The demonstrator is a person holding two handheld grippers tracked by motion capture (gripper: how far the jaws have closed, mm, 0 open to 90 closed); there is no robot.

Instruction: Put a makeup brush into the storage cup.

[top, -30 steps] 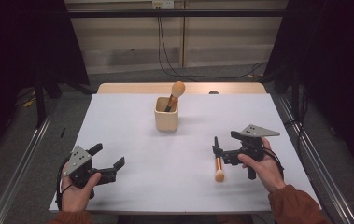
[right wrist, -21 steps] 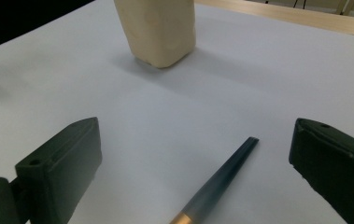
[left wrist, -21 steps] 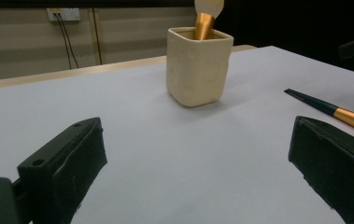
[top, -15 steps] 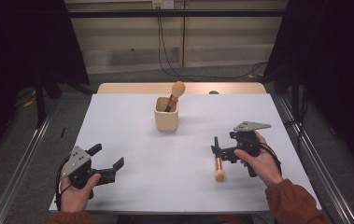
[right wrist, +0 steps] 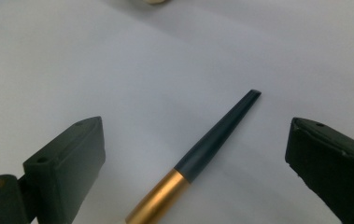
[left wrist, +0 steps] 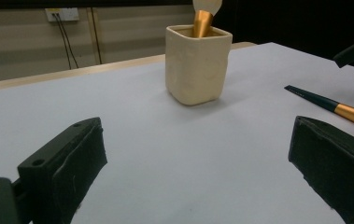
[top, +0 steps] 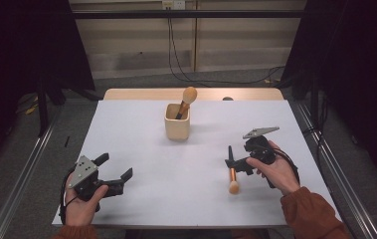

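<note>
My right gripper point(top: 236, 162) hung released over the brush point(top: 232, 172), its jaws spread wide to either side of the dark handle and not touching it. The brush lay flat on the surface point(top: 141, 134) toward the right edge, bristle end pointing to the near edge, gold band point(right wrist: 158, 196) between handle and bristles. My left gripper point(top: 114, 172) rested released near the near-left corner, holding nothing. A cup point(top: 177, 124) stood toward the far edge with a second brush point(top: 186, 99) leaning inside it.

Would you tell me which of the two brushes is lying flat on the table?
The brush beside the right tool; the other brush stands in the cup.
</note>
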